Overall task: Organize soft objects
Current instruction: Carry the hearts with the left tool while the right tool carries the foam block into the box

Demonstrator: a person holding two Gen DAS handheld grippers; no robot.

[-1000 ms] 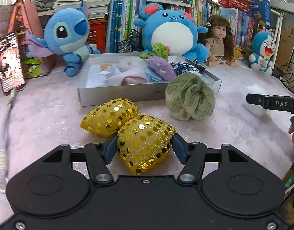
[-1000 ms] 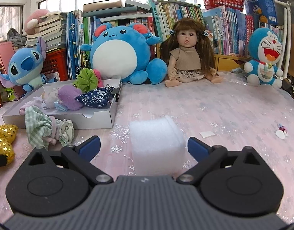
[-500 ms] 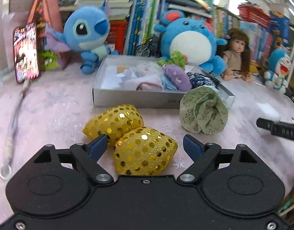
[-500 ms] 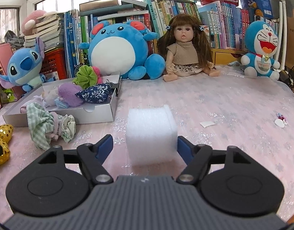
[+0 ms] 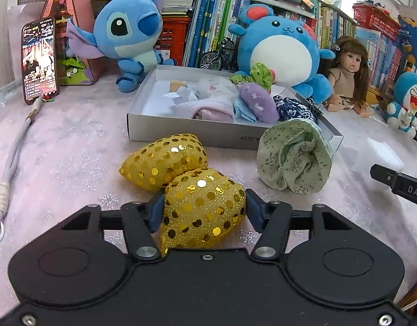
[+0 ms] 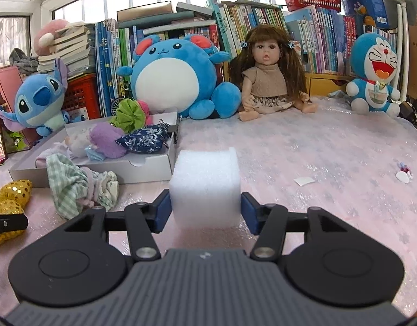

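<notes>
Now the left claw (image 5: pixel 204 209) closes on the gold sequin pouch (image 5: pixel 201 207); the right claw (image 6: pixel 205 208) closes on the white foam block (image 6: pixel 205 187).

Pink glittery tabletop (image 6: pixel 330 146), crowded bookshelves (image 6: pixel 263 24) behind, bright daylight through white-framed windows (image 6: pixel 15 2)

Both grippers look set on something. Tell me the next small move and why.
Probably finish closing, then lift. The left gripper is closing, its pads against the gold pouch; the right gripper is closing around the foam block. Both still rest on the table, near the box.
</notes>
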